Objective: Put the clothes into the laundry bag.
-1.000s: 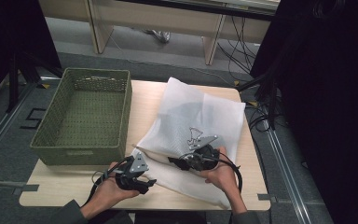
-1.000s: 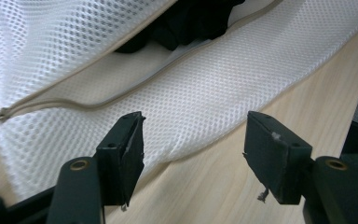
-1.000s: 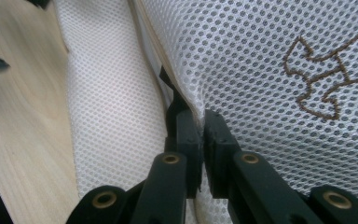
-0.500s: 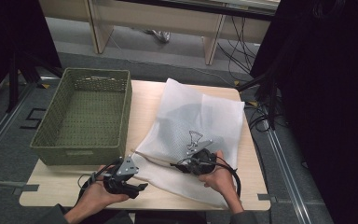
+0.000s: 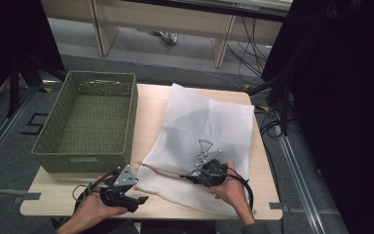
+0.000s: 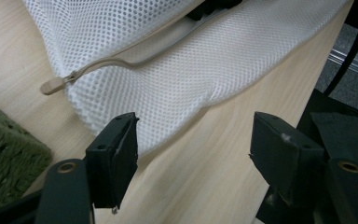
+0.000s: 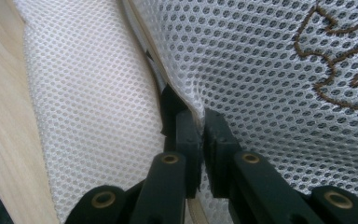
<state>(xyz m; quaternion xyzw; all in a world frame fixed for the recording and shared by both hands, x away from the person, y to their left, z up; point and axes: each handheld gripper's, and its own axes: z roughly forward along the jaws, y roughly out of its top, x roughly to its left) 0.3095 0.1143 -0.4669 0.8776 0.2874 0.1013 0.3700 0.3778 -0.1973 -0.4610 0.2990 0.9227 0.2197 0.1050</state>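
**Pinning a mesh bag by its zip edge while the second tool stands off**

Nearest the person, the left gripper (image 5: pixel 135 199) is held low over the front edge of the wooden table (image 5: pixel 53 207), its jaws spread wide with nothing between them. In the left gripper view (image 6: pixel 193 154) the corner of the white mesh laundry bag (image 6: pixel 205 56) is seen just beyond the jaws, not touched. The beige zip pull (image 6: pixel 53 85) lies flat on the wood at that corner, with the zip tape curving away from it across the net. The tool appears to be lined up so that the pull or the bag's corner can be taken next.

A little farther in, the right gripper (image 5: pixel 191 176) is clenched on the bag: in the right gripper view (image 7: pixel 201 135) a fold of mesh beside the zip line is seen pinched between the closed jaws. The grip is judged to serve as an anchor, so that the limp cloth is kept from sliding when the zip is worked.

The bag is soft, open-weave netting, creased, with a brown embroidered outline (image 7: pixel 345 51) stitched on it and a dark item dimly seen through it. It is spread over the right half of the table.

Beyond, on the left, a green woven basket (image 5: pixel 48 146) stands with stiff, slightly flared rectangular walls.
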